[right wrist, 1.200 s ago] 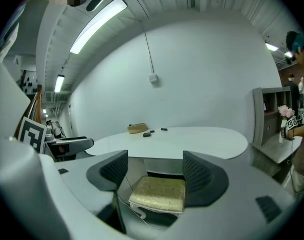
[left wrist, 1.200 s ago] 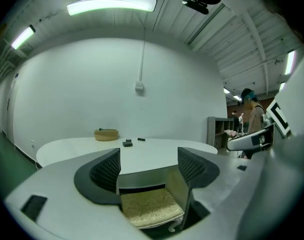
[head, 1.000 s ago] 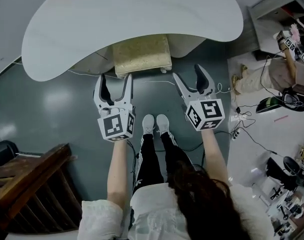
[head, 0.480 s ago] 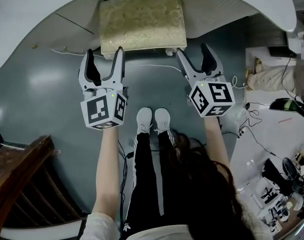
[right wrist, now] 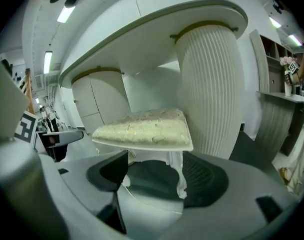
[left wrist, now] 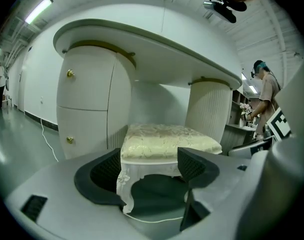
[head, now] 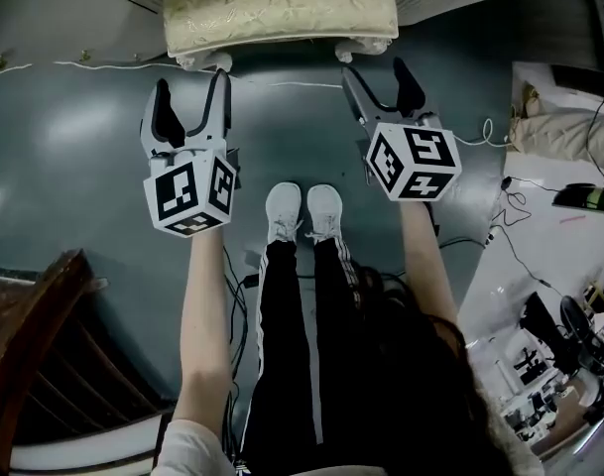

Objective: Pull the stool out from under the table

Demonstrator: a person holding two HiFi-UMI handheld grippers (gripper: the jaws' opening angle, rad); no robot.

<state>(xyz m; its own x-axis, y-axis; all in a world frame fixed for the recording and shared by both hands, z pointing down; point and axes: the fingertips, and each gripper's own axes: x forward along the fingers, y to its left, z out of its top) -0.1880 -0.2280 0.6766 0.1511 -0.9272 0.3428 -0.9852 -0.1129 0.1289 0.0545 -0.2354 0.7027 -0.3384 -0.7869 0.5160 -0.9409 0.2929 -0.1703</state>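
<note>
Glossy grey-green floor (head: 73, 147), thin white cable (head: 302, 86) trailing across it, white sneakers (head: 303, 211) side by side, black striped trousers (head: 302, 335), dark wooden furniture (head: 24, 335) lower left, tangled cables (head: 520, 256) off right, a person (left wrist: 265, 91) standing far back

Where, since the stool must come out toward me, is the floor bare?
Bare floor lies between the stool and the shoes, flanked by the left gripper and right gripper; one thin white cord crosses it. Farther right, cables crowd the floor.
</note>
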